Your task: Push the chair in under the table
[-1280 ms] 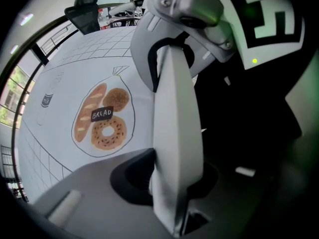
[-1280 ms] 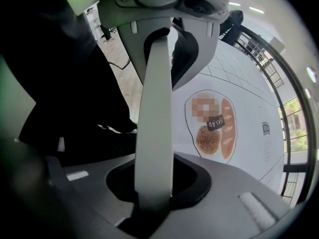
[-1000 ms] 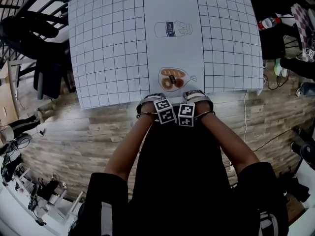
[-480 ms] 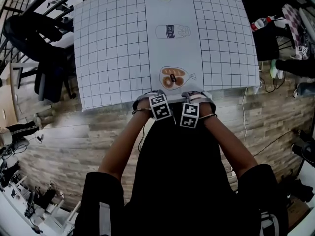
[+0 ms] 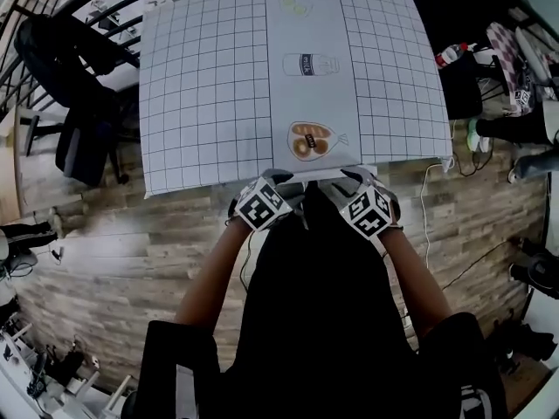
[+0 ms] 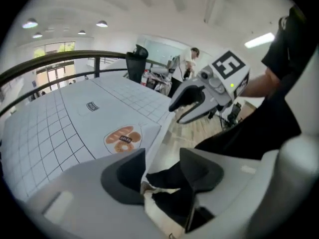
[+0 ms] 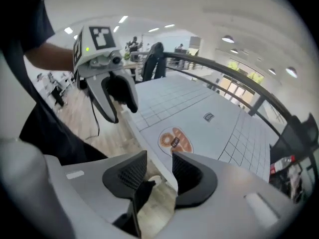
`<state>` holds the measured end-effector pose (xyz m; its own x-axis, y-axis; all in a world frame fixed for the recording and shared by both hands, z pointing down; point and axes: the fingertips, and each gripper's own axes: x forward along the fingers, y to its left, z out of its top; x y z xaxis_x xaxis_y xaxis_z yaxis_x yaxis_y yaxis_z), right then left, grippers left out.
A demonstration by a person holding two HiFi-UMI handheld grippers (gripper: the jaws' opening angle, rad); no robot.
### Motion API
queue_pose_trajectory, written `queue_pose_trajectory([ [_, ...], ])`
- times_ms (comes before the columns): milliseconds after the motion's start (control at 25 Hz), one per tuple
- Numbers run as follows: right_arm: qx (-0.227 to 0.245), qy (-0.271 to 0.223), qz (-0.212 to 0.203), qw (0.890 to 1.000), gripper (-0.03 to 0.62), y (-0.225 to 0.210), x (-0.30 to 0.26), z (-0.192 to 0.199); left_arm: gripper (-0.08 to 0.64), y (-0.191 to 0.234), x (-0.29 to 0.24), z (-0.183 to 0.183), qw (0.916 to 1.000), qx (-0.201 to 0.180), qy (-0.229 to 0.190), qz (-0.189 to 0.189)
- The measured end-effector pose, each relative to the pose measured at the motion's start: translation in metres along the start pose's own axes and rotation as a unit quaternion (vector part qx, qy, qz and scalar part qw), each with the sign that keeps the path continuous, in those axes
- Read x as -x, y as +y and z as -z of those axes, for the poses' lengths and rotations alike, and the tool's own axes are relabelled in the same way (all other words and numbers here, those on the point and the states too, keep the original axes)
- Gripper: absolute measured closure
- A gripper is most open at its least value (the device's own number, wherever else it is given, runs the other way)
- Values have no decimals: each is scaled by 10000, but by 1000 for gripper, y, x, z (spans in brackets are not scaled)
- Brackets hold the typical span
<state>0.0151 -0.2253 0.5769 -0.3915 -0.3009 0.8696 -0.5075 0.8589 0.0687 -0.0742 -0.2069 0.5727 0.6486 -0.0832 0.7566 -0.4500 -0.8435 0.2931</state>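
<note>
At the upper left of the head view stands one black office chair point(image 5: 74, 77) on the wood-plank floor point(image 5: 113, 251), well apart from the one table point(image 5: 201, 103), covered by a white gridded cloth, that fills the upper middle. Down the cloth's plain centre strip run three printed pictures: a pale one at the far edge, a milk bottle point(image 5: 310, 64) and a bag of bread point(image 5: 312, 140) nearest the person. Two grippers sit side by side at the table's near edge, the left gripper point(image 5: 281, 180) and the right gripper point(image 5: 354, 178), each carrying one marker cube. The left gripper view shows its jaws released and apart, having just been opening, pressing on nothing. Through their gap a dark shape lies low beneath the table's near edge, the black chair point(image 6: 172, 176) (the head view cannot separate it from the person's black clothing). The right gripper view shows its jaws apart too, grasping nothing, though they have just been closing slightly. The table's edge crosses their gap, with a dark sliver below it. Only the gripper views show the ceiling lamps point(image 6: 102, 24) and one standing person point(image 6: 192, 59) far off.
</note>
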Motion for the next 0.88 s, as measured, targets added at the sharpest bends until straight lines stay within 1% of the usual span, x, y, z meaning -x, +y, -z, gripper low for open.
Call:
queue_pose_trajectory([
  [40, -318, -214, 18, 9993, 436, 2, 10, -3, 341, -5, 8, -4, 9994, 162, -296, -9],
  [120, -892, -672, 39, 9937, 449, 5, 28, -13, 345, -12, 22, -12, 9961, 362, -798, -97],
  [160, -1109, -894, 56, 9898, 455, 5, 36, -19, 348, -15, 28, -17, 9942, 398, -987, -168],
  [240, -1353, -1247, 112, 9829, 462, 6, 49, -31, 358, -22, 37, -26, 9905, 379, -1288, -294],
  [320, -1461, -1500, 174, 9777, 469, 9, 60, -38, 372, -31, 46, -35, 9856, 320, -1598, -452],
  [480, -1741, -2067, 176, 9626, 486, 5, 77, -50, 418, -41, 69, -55, 9700, 405, -2248, -831],
  [600, -1726, -2586, 228, 9502, 523, -4, 98, -66, 466, -47, 84, -73, 9601, 359, -2543, -1108],
  [680, -1691, -2763, 243, 9458, 543, -7, 111, -72, 481, -52, 92, -85, 9537, 340, -2697, -1288],
  [760, -1764, -2852, 284, 9417, 561, -12, 122, -71, 509, -57, 98, -97, 9444, 423, -2886, -1518],
  [840, -1897, -3028, 349, 9333, 592, -18, 136, -69, 548, -60, 103, -109, 9336, 480, -3078, -1773],
  [880, -1948, -3134, 393, 9286, 594, -22, 144, -69, 549, -63, 105, -115, 9288, 477, -3163, -1874],
])
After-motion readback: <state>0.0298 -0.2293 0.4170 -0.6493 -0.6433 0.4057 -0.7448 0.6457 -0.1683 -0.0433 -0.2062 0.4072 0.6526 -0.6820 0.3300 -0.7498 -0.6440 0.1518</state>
